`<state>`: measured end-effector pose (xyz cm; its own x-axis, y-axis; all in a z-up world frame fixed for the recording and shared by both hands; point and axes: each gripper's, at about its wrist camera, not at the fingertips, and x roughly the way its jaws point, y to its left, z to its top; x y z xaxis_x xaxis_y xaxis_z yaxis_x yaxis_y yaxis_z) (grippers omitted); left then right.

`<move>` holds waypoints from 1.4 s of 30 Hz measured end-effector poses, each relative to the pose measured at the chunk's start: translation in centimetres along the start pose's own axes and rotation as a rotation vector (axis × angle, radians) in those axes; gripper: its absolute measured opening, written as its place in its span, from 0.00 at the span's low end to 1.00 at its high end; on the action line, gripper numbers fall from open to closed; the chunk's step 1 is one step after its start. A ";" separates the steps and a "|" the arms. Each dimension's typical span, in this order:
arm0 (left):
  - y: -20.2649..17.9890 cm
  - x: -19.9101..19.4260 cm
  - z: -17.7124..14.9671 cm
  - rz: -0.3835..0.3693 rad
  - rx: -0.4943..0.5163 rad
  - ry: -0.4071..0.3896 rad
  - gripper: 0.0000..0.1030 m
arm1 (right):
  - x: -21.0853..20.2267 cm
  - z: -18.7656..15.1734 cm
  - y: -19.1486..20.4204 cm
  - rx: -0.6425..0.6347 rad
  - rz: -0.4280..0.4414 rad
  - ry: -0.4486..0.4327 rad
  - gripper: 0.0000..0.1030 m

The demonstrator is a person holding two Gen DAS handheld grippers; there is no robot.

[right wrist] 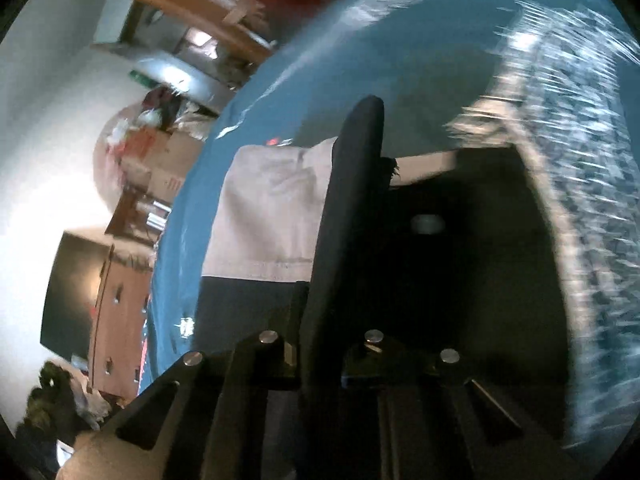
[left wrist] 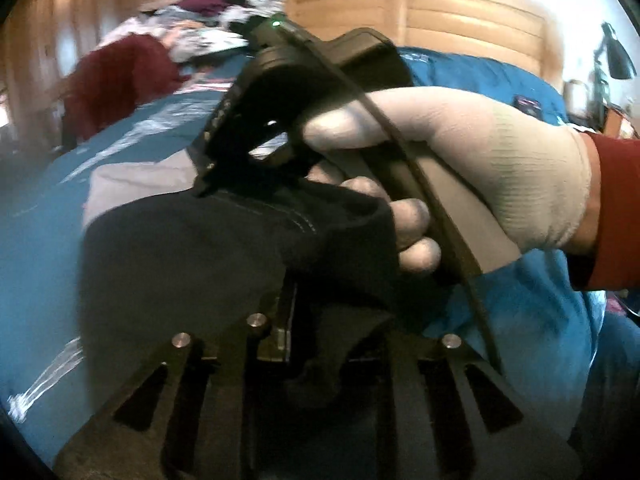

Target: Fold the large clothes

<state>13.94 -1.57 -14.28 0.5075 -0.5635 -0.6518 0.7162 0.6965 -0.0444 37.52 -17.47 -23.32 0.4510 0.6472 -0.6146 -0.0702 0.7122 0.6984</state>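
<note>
Both grippers pinch one black garment (left wrist: 192,264) above a blue bed (left wrist: 36,240): left gripper (left wrist: 316,344) and right gripper (right wrist: 320,344) each closed on fabric.

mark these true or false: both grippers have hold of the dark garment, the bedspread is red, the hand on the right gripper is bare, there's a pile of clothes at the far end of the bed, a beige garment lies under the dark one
1. Both grippers hold the dark garment. True: the left gripper and the right gripper are each shut on its fabric.
2. The bedspread is red. False: it is blue with a light pattern.
3. The hand on the right gripper is bare. False: it wears a light glove, with a red sleeve behind.
4. A pile of clothes sits at the bed's far end. True.
5. A beige garment lies under the dark one. True, it shows past its edge.
</note>
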 end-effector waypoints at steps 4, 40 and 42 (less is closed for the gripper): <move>-1.0 2.2 1.2 -0.064 -0.007 0.028 0.16 | -1.2 0.5 -4.2 0.046 0.017 0.016 0.14; 5.9 -11.3 -11.0 0.100 -0.295 0.013 0.55 | -6.1 -10.8 -4.9 0.015 0.147 0.175 0.49; 6.4 -9.9 -10.3 0.113 -0.295 0.019 0.55 | -6.5 -11.5 -5.0 0.010 0.139 0.153 0.21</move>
<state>8.55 13.00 -15.89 0.5650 -0.4683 -0.6793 0.4843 0.8548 -0.1865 24.71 -22.08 -27.01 0.2975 0.7735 -0.5597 -0.1137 0.6107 0.7836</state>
